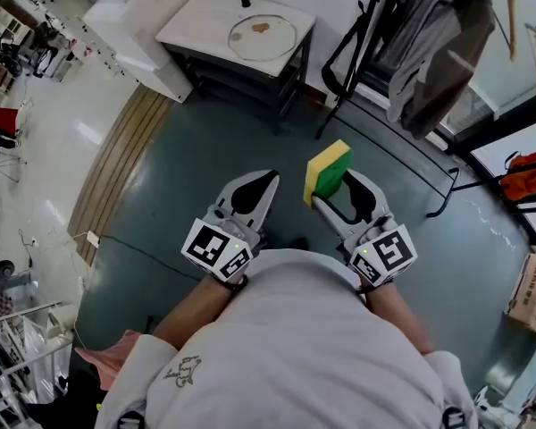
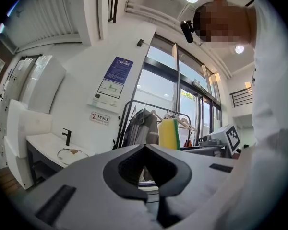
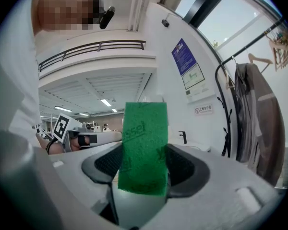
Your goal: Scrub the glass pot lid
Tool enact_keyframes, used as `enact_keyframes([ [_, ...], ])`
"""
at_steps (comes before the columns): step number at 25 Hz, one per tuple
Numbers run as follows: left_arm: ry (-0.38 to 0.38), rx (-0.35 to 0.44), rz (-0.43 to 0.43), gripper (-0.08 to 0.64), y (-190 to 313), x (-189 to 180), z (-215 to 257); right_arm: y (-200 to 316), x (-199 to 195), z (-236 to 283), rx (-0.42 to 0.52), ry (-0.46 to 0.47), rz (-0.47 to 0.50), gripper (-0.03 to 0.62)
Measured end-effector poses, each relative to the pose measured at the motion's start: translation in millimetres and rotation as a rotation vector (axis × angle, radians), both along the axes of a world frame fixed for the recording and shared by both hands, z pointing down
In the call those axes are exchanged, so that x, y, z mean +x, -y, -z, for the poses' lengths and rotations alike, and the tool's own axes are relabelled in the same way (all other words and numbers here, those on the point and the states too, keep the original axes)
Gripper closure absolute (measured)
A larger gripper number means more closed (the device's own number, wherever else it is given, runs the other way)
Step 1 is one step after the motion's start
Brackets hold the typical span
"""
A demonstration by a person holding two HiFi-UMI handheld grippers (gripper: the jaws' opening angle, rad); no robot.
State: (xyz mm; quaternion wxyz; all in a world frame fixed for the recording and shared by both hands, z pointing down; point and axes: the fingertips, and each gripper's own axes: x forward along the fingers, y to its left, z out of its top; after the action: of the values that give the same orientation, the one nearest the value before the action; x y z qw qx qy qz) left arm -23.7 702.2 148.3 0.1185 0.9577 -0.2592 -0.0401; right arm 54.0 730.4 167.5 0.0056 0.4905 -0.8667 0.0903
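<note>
Your right gripper (image 1: 336, 191) clamps the sponge (image 1: 327, 170); your left gripper (image 1: 270, 180) is closed on nothing. Both hang well short of the counter (image 1: 196, 21), where the stained lid (image 1: 262, 37) lies, scrubbing not yet begun.

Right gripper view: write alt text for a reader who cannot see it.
The right gripper holds a green sponge upright between its jaws. Behind it are the left gripper, a blue poster, and a grey coat on a rack.
</note>
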Motion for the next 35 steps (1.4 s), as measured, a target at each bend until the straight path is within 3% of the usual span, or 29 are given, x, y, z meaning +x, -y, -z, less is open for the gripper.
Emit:
enact_keyframes([
  [9, -0.017, -0.021, 0.020, 0.561, 45, -38, -10, 46, -36, -9, -0.028, -0.002, 0.013, 0.307],
  [26, -0.021, -0.029, 0.000, 0.561, 179, -195, 0, 188, -210, 5, -0.039, 0.011, 0.074, 0.307],
  [35, -0.028, -0.063, 0.032, 0.561, 211, -235, -14, 223, -248, -5, -0.065, 0.003, 0.109, 0.307],
])
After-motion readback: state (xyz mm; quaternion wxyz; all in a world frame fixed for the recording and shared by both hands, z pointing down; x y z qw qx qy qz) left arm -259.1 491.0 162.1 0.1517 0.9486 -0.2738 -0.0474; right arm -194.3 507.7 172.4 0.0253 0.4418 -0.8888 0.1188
